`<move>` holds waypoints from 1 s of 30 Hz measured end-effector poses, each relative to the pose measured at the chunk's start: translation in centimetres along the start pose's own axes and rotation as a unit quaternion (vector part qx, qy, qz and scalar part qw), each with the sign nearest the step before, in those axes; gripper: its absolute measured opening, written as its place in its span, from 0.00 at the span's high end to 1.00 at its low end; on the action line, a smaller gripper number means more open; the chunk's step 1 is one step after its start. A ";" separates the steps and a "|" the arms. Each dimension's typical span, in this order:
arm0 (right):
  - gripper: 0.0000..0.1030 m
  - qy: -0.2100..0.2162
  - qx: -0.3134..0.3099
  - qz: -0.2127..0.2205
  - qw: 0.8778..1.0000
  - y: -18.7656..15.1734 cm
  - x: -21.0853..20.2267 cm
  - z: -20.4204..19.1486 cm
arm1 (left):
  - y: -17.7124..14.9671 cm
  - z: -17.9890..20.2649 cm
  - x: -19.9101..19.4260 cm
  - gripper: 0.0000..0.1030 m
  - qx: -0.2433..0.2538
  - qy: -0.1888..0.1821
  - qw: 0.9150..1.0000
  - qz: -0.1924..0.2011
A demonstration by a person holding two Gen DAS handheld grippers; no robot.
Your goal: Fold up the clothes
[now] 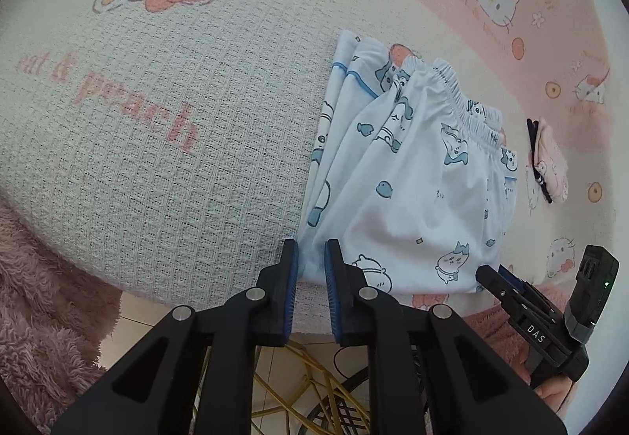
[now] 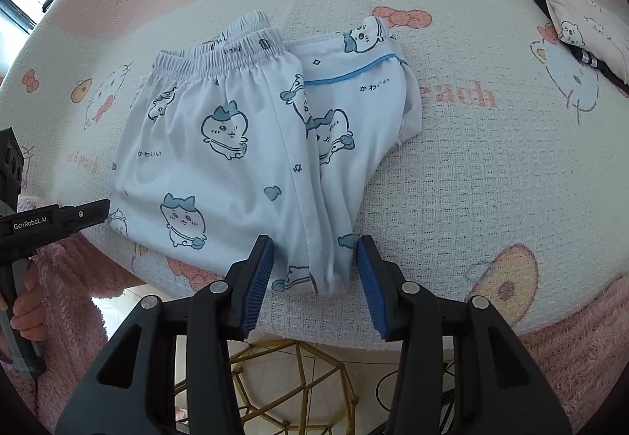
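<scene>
Folded pyjama trousers (image 2: 243,156) lying on the printed table cover (image 2: 452,199), near its front edge: left gripper (image 1: 310,266) slightly parted over one corner, right gripper (image 2: 314,270) open astride the fold; ideally both release cleanly, leaving layers aligned.

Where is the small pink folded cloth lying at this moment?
The small pink folded cloth lies at the upper right of the right wrist view, on the cartoon-cat blanket, well to the right of the white cartoon-print shorts and apart from them.
</scene>
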State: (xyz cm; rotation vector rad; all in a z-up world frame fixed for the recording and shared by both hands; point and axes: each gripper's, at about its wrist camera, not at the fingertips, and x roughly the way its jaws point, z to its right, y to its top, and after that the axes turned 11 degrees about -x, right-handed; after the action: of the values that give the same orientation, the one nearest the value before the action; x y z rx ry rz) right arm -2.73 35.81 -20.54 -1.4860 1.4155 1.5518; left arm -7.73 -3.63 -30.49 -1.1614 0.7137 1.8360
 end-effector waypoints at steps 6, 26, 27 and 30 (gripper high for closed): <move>0.56 -0.021 -0.029 -0.006 0.999 -0.6 -0.4 -0.6 | -0.8 1.9 0.8 0.92 0.042 0.028 0.999 0.011; 0.56 -0.042 0.001 0.036 0.998 2.2 -3.3 1.0 | -1.0 2.3 0.3 0.99 0.035 0.111 0.991 0.067; 0.57 -0.031 0.019 0.051 0.998 2.3 -4.1 1.6 | -1.0 2.9 -0.1 0.99 0.043 0.092 0.992 0.078; 0.56 -0.001 0.018 0.085 0.996 2.8 -5.2 1.3 | -1.8 6.3 -0.4 0.99 0.109 0.034 0.989 0.091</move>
State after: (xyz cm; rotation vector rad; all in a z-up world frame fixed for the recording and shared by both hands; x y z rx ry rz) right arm -4.56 37.56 -15.06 -1.3718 1.5949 1.6184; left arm -8.83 2.19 -27.58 -1.0467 1.0615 1.8193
